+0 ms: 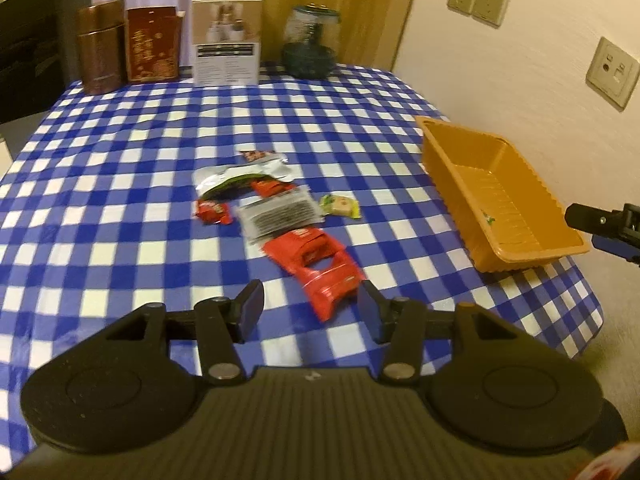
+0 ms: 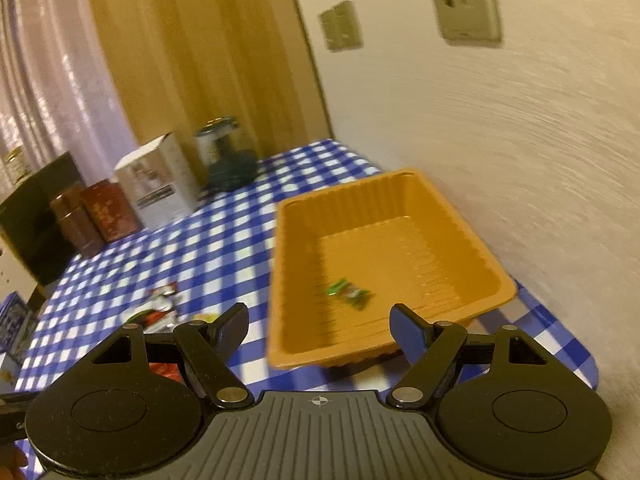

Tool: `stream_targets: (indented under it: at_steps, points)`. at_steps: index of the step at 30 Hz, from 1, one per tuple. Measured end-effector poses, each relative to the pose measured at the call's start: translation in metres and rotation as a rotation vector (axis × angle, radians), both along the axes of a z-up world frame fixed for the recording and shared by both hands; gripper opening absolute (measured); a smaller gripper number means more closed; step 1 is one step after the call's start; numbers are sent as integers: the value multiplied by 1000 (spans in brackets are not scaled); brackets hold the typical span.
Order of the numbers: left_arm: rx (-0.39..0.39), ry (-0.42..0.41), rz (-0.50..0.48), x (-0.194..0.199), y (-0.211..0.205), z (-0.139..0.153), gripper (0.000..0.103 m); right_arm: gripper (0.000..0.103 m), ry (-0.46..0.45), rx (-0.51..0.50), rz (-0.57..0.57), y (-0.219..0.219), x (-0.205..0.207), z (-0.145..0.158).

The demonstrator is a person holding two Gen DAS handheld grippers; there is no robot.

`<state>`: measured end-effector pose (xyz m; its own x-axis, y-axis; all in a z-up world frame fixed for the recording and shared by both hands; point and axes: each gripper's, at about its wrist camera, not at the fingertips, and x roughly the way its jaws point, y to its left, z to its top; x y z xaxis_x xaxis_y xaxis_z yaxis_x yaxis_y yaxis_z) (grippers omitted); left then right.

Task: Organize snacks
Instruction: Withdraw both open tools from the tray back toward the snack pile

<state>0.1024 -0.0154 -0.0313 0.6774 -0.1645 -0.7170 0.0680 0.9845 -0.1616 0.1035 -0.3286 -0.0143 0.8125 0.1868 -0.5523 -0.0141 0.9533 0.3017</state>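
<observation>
Both grippers empty. My left gripper hangs with jaws spread over the near edge of the table, the red packet lying just beyond and between the fingertips. My right gripper is also spread wide, hovering at the near end of the tray, holding nothing.

Snacks: one green-wrapped candy lies in the tray, near its front wall. The rest sit in a loose heap mid-table: red packet nearest me, a clear sleeve touching it, a small red pack, a silver pouch behind, and a yellow candy a little apart on the tray side. So the task looks barely started.

Risks, as I judge them:
- The red packet overlaps the sleeve; closing on it may drag the sleeve along or pinch both.
- Flat foil wrappers could slip from the pads if I only catch an edge.
- The tray is light plastic and sits at the table's right edge by the wall; a nudge from the right gripper could push it over the corner.

Surface: blue-and-white checked cloth, slightly rippled. Tins, a white box and a jar line the far edge. Wall sockets to the right; curtain and wood panel behind.
</observation>
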Motion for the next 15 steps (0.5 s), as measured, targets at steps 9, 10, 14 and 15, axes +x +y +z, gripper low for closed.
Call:
stream_targets:
  at_steps: [9, 10, 14, 15]
  points:
    - [-5, -19, 51, -22, 28, 11, 51, 77, 24, 4, 82, 39, -18, 3]
    - [-6, -20, 57, -23, 31, 12, 51, 77, 26, 0, 94, 43, -19, 3]
    - [-6, -24, 77, -28, 42, 14, 52, 77, 35, -5, 132, 58, -21, 2]
    - [-5, -24, 79, -29, 44, 14, 52, 77, 37, -7, 139, 61, -22, 2]
